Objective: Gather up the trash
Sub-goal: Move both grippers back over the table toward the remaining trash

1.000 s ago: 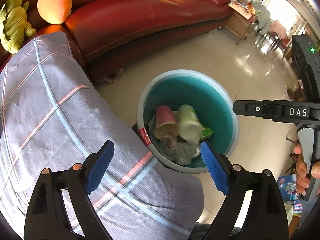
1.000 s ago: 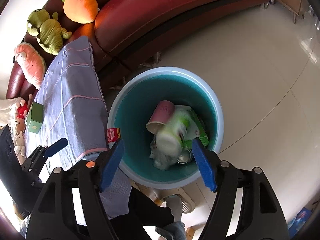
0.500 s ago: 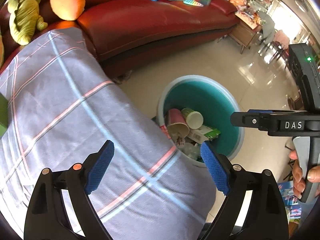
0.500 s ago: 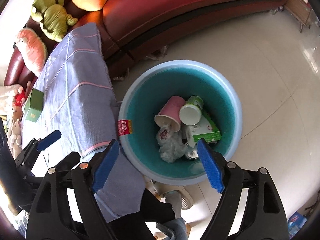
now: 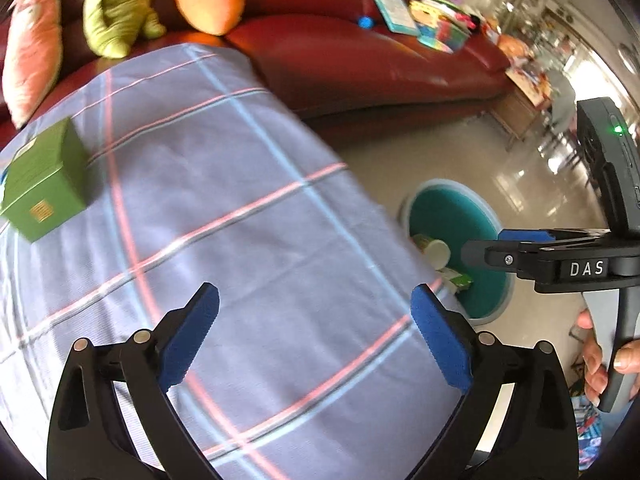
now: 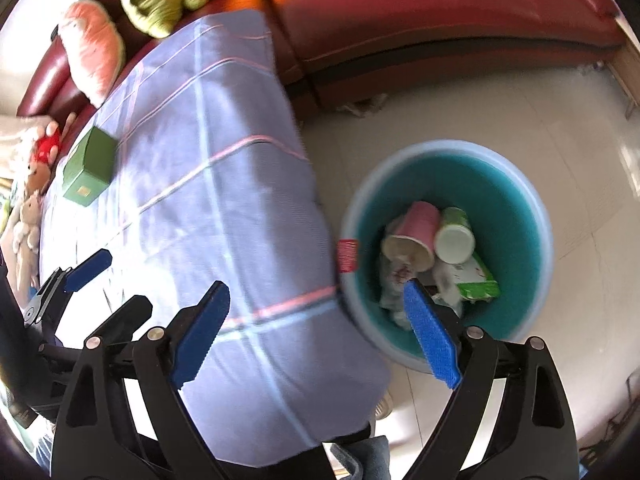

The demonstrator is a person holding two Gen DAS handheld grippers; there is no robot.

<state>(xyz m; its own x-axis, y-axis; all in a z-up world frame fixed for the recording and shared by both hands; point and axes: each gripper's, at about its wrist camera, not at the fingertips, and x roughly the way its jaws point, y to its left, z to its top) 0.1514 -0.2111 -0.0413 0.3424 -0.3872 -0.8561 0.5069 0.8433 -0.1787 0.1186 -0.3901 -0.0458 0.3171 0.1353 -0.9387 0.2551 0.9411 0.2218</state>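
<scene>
We count a pink cup (image 6: 414, 229), a green cup (image 6: 454, 236) and cartons already inside the teal bin (image 6: 520, 208). Left of the bin, one green box (image 5: 44, 184) remains on the tablecloth (image 5: 240, 216). Our left gripper (image 5: 316, 336) and right gripper (image 6: 316, 332) are both opening, nothing between their jaws.

The right tongs (image 6: 316, 334) hang over the edge of the checked cloth surface (image 6: 224, 208), jaws opening with nothing between them. Beside the surface, the teal bin (image 6: 516, 216) stands on the floor, holding a pink cup (image 6: 416, 228), a green cup (image 6: 454, 236) and a green carton (image 6: 478, 280). A green box (image 6: 90, 164) sits on the cloth; the left tongs (image 6: 86, 268) show at lower left
</scene>
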